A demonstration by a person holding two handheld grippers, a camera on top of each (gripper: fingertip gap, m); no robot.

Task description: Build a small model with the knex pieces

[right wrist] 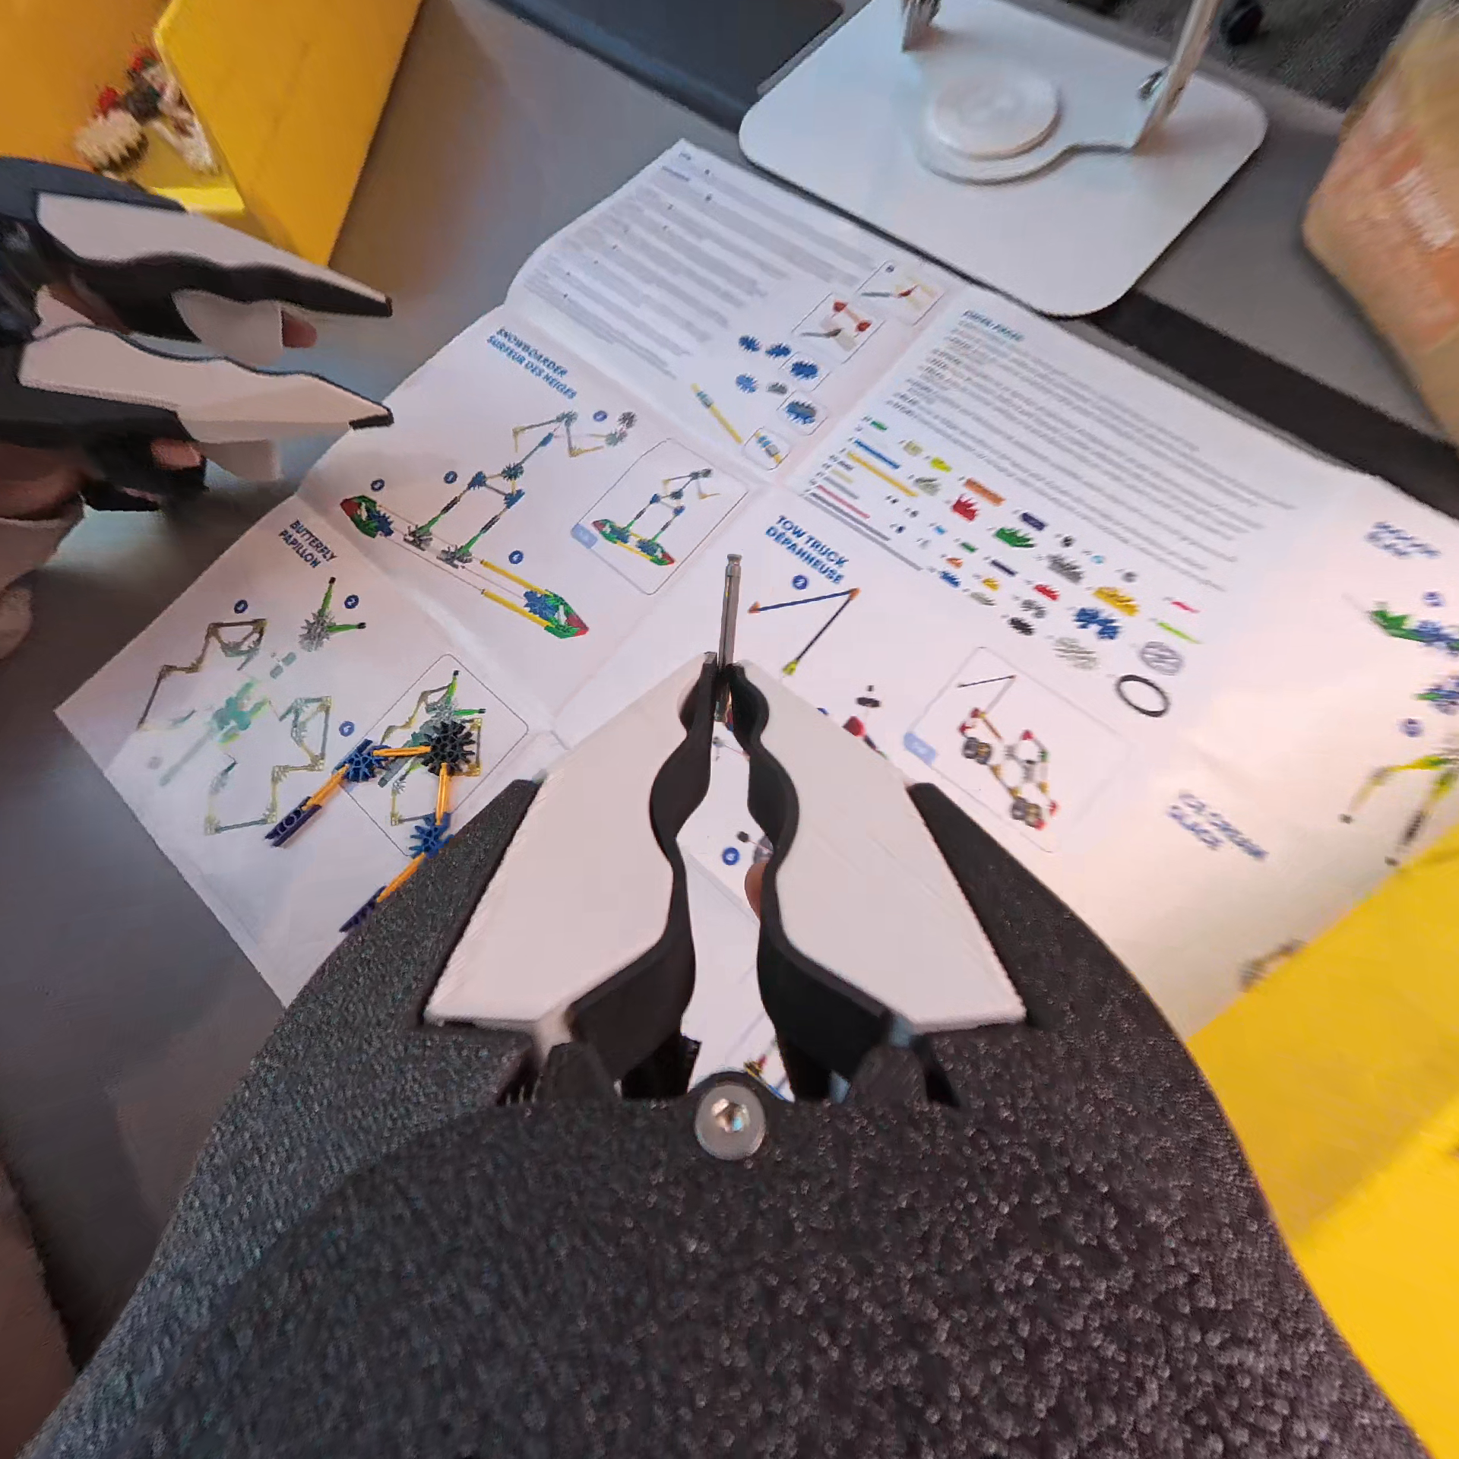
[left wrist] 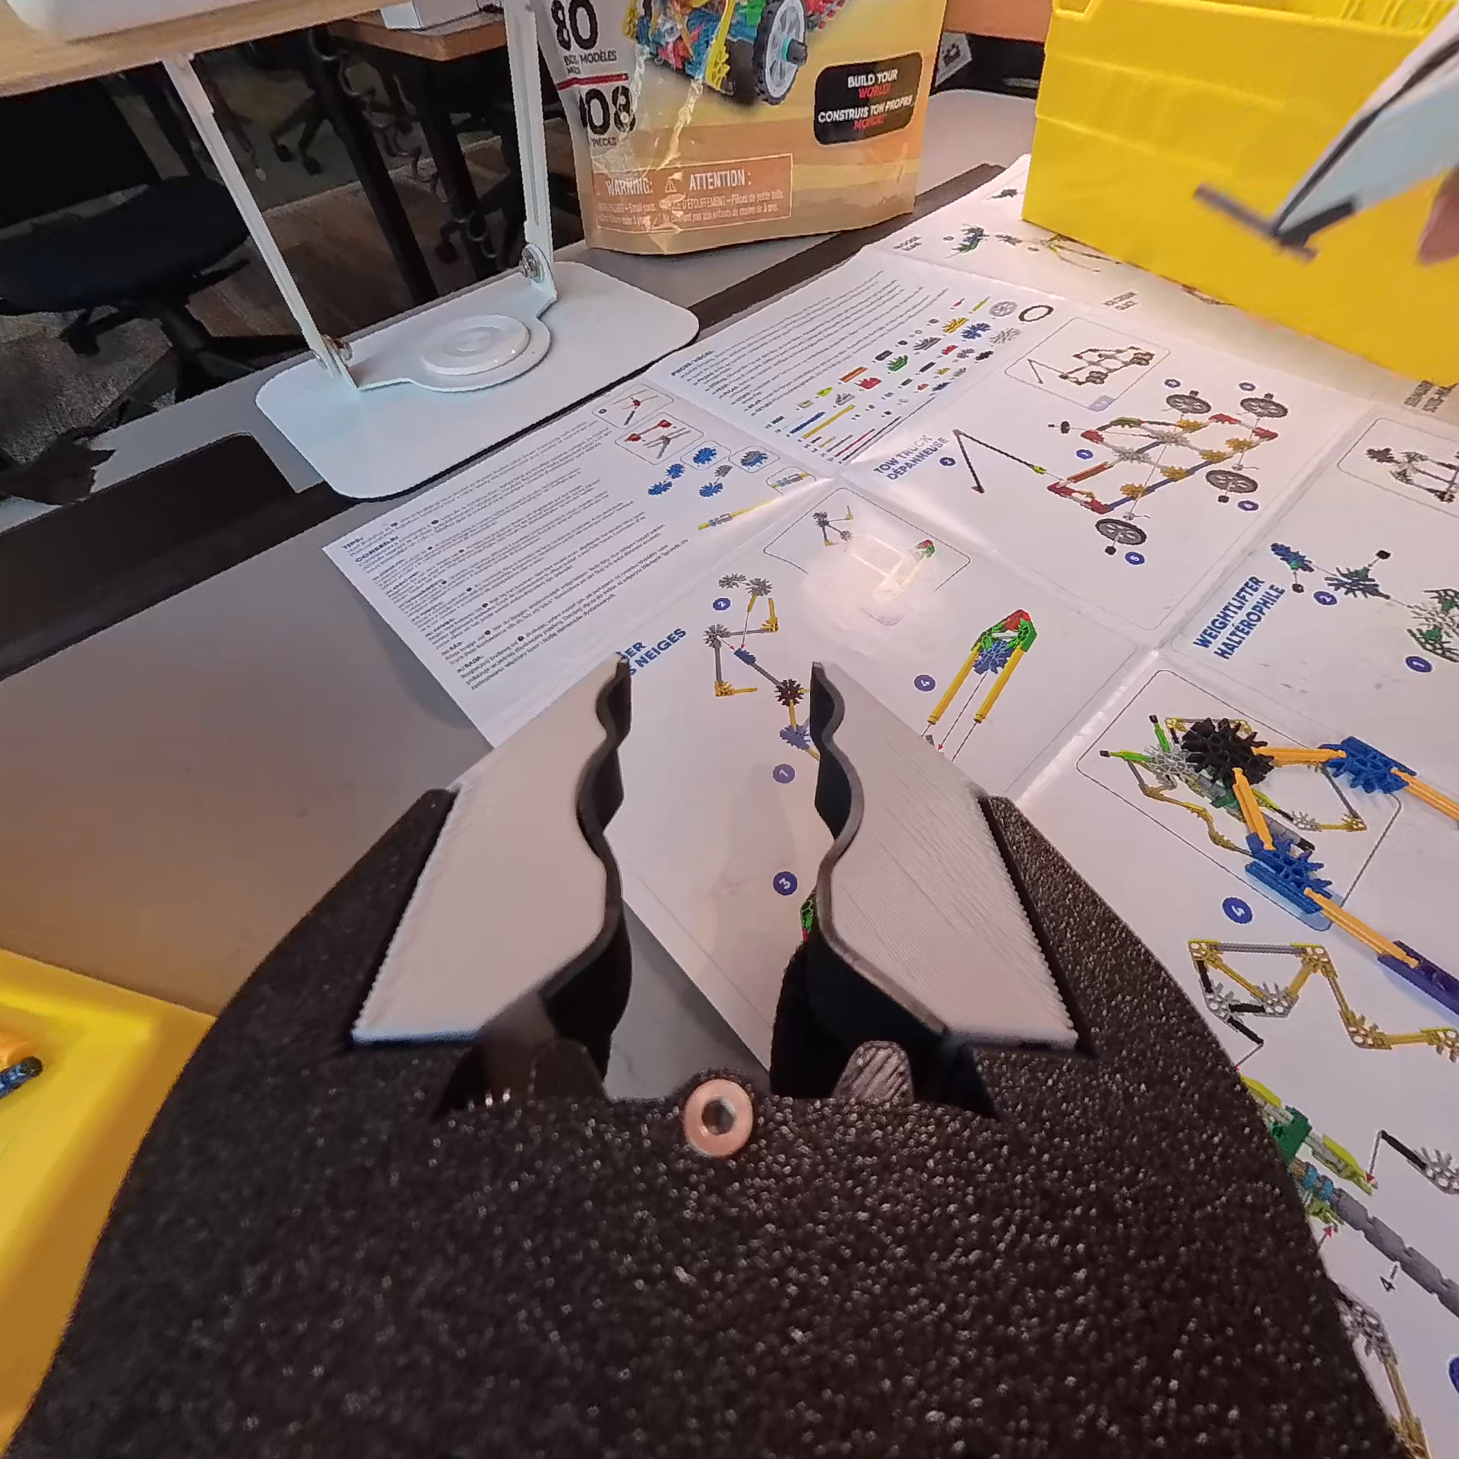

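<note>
The left claw [left wrist: 718,679] hangs spread over the lower centre of the left wrist view, nothing between its 2 fingers, above the unfolded instruction sheet [left wrist: 987,489] that covers the grey tabletop [left wrist: 197,789]. On the sheet at right centre lies a small assembly of yellow rods and blue and black connectors [left wrist: 1263,789]. A yellow bin [left wrist: 1224,142] stands at the upper right; its inside is hidden from here. Another yellow bin [left wrist: 71,1105] shows at the lower left edge, with a small blue and orange piece at its left margin. A printed pouch [left wrist: 750,118] stands at top centre beside a white stand base [left wrist: 474,379].

In the right wrist view, the right claw [right wrist: 722,667] is pressed together, pinching a thin grey rod [right wrist: 729,608] that juts forward from its tips above the middle of the sheet. The assembly sits at left centre [right wrist: 418,766]. The upper left bin [right wrist: 300,95] holds blurred red and white pieces. The bin at the lower right [right wrist: 1342,1066] shows only its wall.
</note>
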